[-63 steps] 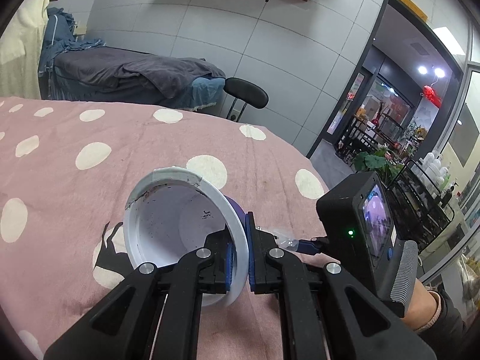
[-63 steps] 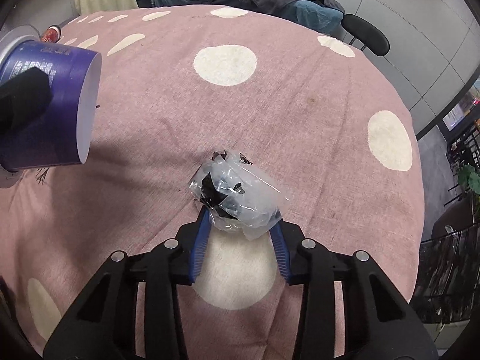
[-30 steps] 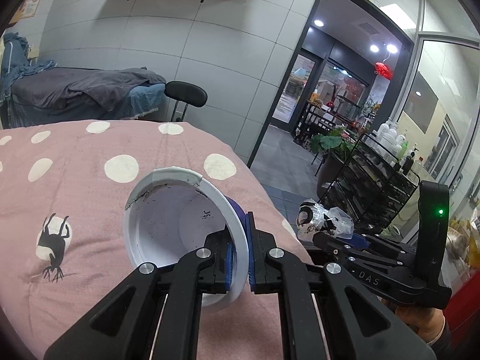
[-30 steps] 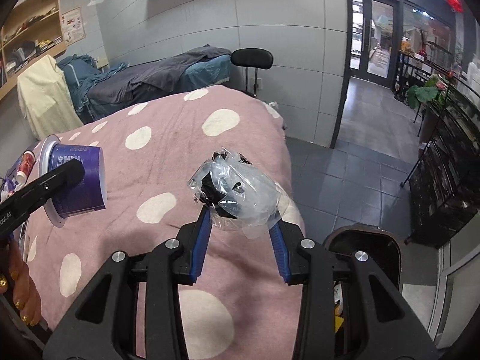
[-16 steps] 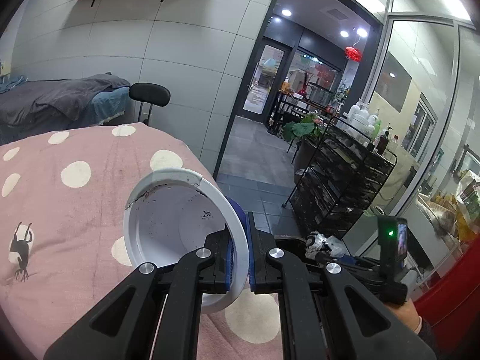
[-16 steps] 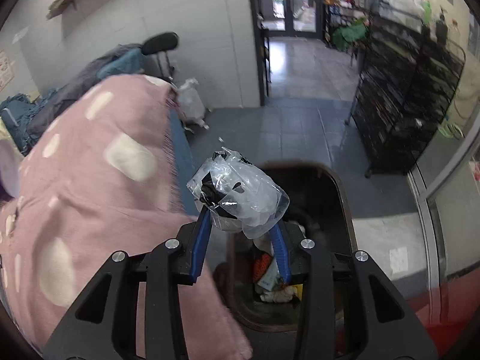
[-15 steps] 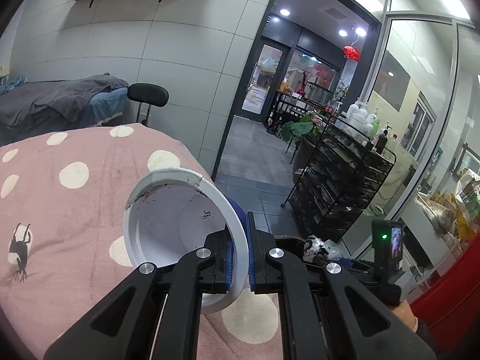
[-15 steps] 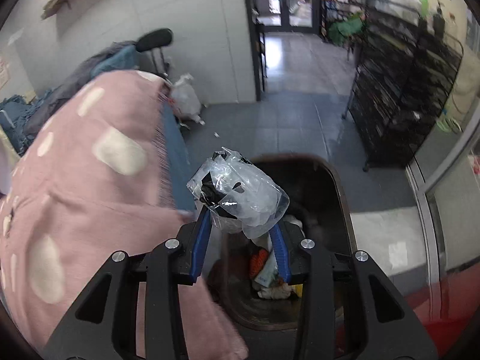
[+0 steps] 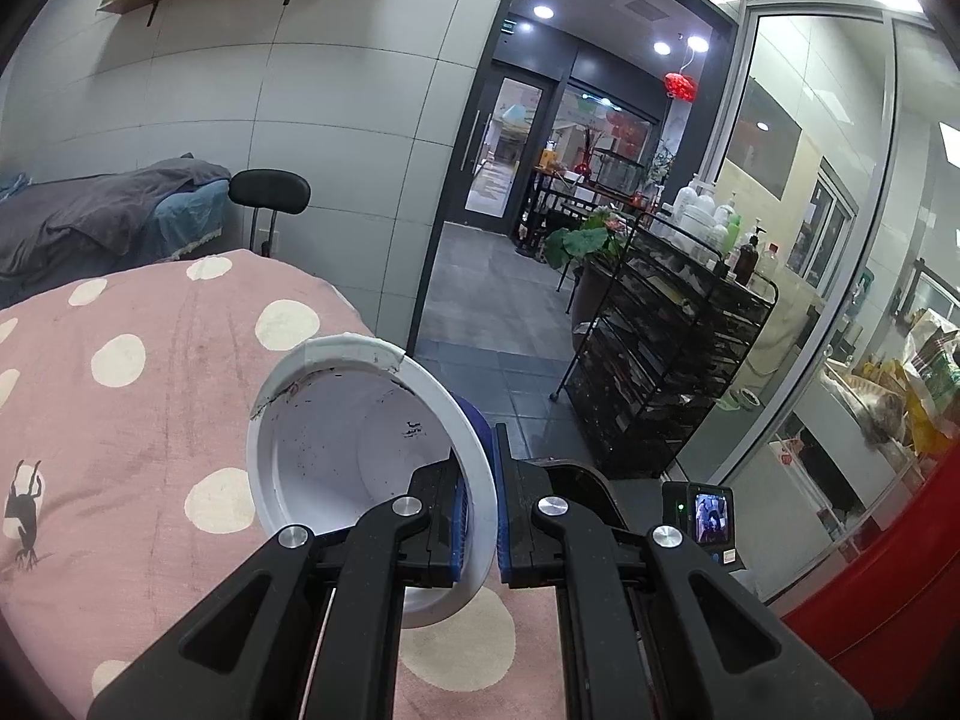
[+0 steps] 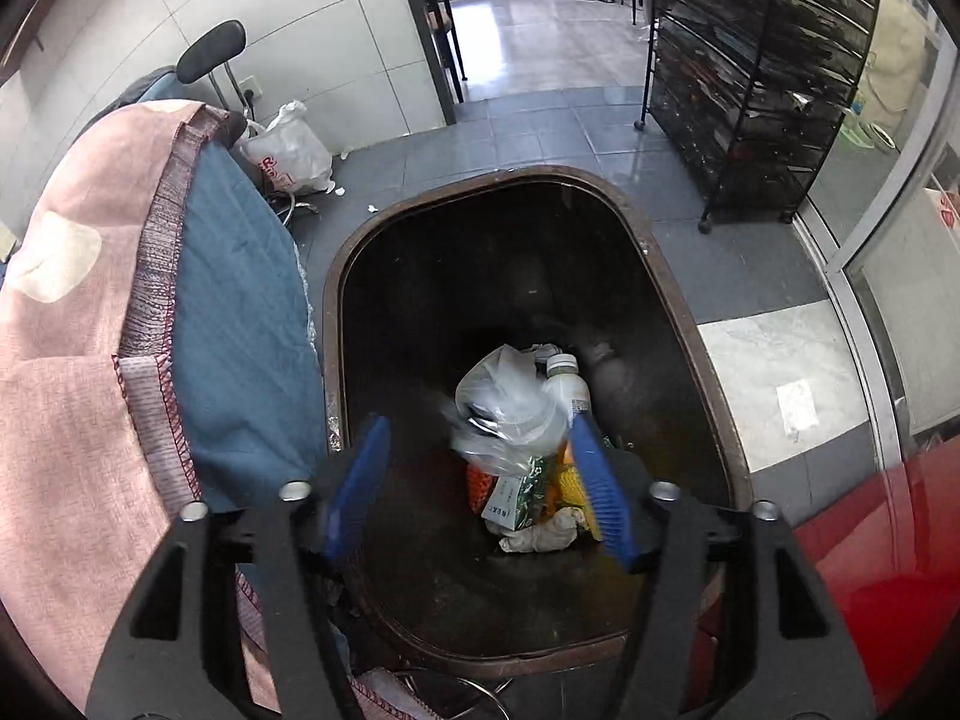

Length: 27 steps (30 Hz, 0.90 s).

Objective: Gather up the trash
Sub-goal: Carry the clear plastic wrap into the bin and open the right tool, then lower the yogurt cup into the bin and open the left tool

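Observation:
My left gripper [image 9: 478,513] is shut on the rim of an empty white and purple paper cup [image 9: 336,456], held tilted above the pink dotted bedspread [image 9: 120,408]. My right gripper [image 10: 480,480] is open over a dark brown trash bin [image 10: 672,300]. The crumpled clear plastic wrapper [image 10: 504,420] is blurred, between and below the fingers, over the trash in the bin. The right gripper's body [image 9: 702,519] shows low in the left wrist view.
The bin holds a white bottle [image 10: 567,381], packets and tissue. The bed's blue side [image 10: 234,312] is left of the bin. A black wire rack [image 10: 756,72] stands at right, a white bag [image 10: 288,150] on the floor, a stool [image 10: 210,54] behind.
My right gripper opened over the bin and let go of the plastic wrapper, which is dropping in. The left gripper with the cup swung slightly right toward the bin side.

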{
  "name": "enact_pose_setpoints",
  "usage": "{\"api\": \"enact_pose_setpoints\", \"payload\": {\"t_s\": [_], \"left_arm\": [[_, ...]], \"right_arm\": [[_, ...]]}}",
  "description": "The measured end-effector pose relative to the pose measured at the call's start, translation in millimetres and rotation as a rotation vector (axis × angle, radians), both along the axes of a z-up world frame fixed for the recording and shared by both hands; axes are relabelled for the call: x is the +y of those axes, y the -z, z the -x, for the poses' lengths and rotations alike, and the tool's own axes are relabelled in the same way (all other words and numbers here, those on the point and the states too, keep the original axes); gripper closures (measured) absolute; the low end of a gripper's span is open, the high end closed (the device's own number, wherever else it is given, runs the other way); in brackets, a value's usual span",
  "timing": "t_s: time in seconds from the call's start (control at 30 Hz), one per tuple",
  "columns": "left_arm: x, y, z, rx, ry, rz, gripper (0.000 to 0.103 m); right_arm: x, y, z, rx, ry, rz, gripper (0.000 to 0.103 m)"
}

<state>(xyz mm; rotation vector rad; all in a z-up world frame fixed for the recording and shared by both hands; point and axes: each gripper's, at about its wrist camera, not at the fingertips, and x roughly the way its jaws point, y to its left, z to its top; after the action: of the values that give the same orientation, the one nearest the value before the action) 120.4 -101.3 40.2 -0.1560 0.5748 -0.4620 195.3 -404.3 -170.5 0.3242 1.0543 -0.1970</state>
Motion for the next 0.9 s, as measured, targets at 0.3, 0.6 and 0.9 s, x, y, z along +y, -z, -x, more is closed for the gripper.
{"api": "enact_pose_setpoints", "payload": {"t_s": [0.3,0.6,0.9], "left_arm": [[-43.6,1.8,0.3,0.006,0.132,-0.018,0.095],[-101.0,26.3,-4.4,0.068,0.288,-0.066,0.095],[-153.1,62.6,-14.3,0.149,0.383,-0.149,0.095]], "right_arm": [[-6.2,-27.7,27.0,-0.062,0.04,0.031,0.032],[-28.9,-51.4,55.7,-0.105,0.105,0.047,0.03],[-57.5,-53.4,75.4,-0.108,0.192,0.057,0.03]]}}
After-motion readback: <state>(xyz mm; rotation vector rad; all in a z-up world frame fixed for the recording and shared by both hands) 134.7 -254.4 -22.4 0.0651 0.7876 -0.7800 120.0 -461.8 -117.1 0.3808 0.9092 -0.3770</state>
